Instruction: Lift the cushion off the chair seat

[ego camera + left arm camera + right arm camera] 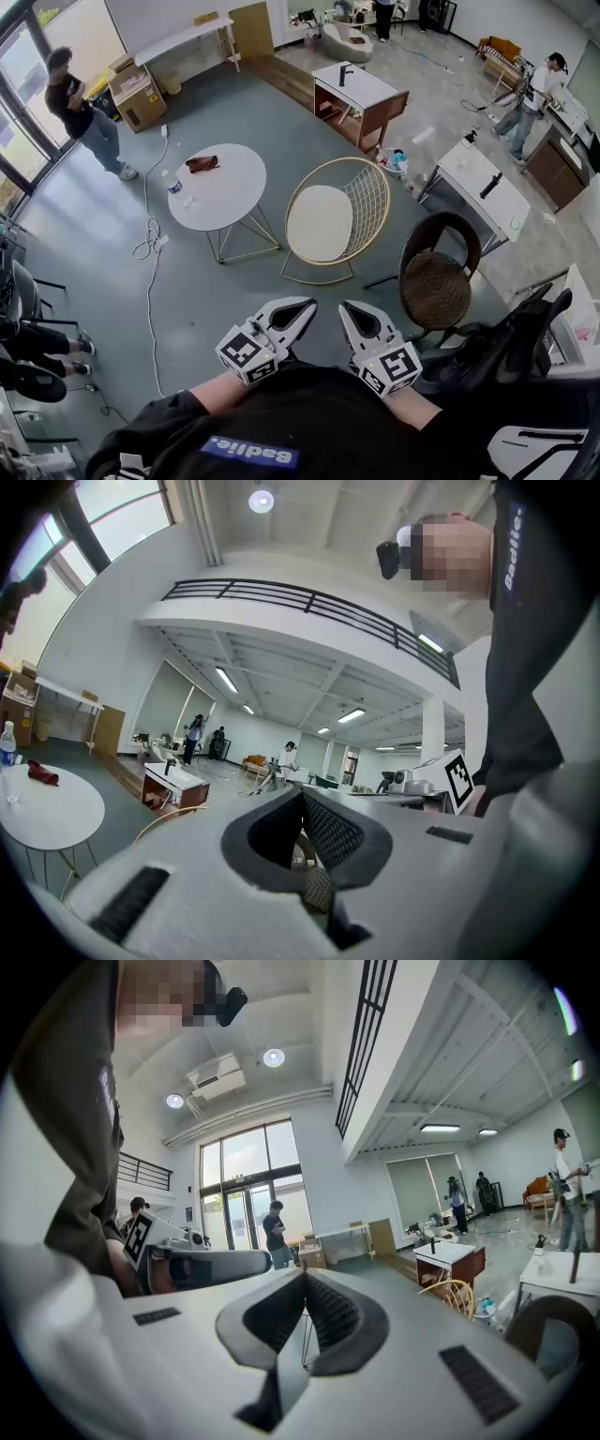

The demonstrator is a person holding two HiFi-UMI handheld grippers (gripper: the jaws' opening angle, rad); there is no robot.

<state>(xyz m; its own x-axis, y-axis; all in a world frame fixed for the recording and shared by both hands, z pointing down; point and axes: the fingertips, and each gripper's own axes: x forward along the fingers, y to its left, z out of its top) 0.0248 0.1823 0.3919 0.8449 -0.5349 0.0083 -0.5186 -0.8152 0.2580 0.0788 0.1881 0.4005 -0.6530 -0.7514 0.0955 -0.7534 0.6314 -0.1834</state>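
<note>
An oval white cushion [320,222] lies on the seat of a gold wire chair [368,199], on the floor ahead of me in the head view. Both grippers are held low and close to my body, well short of the chair. My left gripper [306,306] is shut with nothing in it, and its pads meet at the tip [302,795]. My right gripper [345,307] is beside it, also shut and empty [305,1275]. Only the chair's gold rim shows in the left gripper view [156,821] and the right gripper view [458,1291]. The cushion is hidden there.
A round white table [228,197] left of the chair carries a bottle [173,183] and a brown object [202,163]. A dark round chair [437,278] stands to the right, with a black office chair [511,352] nearer me. A cable [149,236] trails on the floor. People stand farther off.
</note>
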